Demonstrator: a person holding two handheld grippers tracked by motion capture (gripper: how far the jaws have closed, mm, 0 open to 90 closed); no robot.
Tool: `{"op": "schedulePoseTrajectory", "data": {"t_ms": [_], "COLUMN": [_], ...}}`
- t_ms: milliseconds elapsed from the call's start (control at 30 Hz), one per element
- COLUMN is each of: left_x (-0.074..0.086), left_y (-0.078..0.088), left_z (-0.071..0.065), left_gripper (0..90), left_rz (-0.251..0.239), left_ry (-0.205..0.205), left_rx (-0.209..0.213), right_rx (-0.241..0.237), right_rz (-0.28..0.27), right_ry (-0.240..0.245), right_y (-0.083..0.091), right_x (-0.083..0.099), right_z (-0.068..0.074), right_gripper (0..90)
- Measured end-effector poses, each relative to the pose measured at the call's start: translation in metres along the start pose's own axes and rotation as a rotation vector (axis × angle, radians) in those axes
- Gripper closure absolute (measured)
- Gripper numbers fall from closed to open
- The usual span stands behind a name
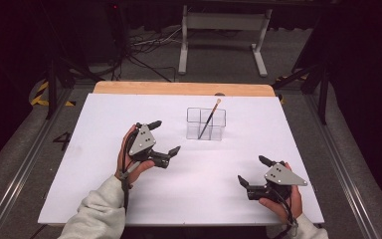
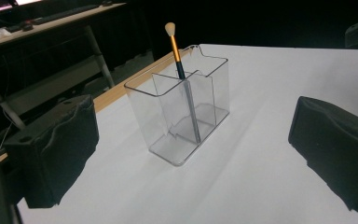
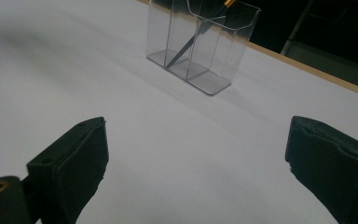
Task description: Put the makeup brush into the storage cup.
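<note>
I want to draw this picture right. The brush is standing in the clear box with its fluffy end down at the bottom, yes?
Not quite. The brush does stand in the clear box, but its fluffy end points up, above the rim. The left gripper view shows it best.

brush (image 3: 200, 33) tip cut off, handle blurred behind organizer (image 3: 200, 46) walls

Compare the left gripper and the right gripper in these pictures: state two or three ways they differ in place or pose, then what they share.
The left gripper sits farther up the table, close to the clear organiser holding the brush; the right gripper sits nearer the table's front edge, farther from it. The left gripper points right and away; the right gripper points left. Both are open, hold nothing and face the organiser.
</note>
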State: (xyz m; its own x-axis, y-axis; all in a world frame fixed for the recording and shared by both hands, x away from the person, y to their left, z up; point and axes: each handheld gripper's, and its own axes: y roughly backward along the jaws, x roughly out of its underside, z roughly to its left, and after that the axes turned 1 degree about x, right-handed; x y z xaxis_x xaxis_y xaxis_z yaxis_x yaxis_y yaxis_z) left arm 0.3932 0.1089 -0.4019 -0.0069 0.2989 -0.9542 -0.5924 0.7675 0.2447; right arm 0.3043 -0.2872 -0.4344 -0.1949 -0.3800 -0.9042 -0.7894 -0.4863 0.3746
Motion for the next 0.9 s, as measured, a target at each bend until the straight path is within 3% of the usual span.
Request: {"op": "schedulePoseTrajectory", "data": {"t_ms": [900], "left_x": [0.012], "left_y": [0.024], "left_z": [0.002], "left_gripper": [2.7], "left_rz": [0.014], "left_ry": [0.0], "left_rx": [-0.005], "right_rx": [0.008], "right_rz": [-0.003], "right_ry": [-0.004], "right_y": [0.001], "right_x": [0.0], "right_z": [-0.001], "right_gripper": [6.7]}}
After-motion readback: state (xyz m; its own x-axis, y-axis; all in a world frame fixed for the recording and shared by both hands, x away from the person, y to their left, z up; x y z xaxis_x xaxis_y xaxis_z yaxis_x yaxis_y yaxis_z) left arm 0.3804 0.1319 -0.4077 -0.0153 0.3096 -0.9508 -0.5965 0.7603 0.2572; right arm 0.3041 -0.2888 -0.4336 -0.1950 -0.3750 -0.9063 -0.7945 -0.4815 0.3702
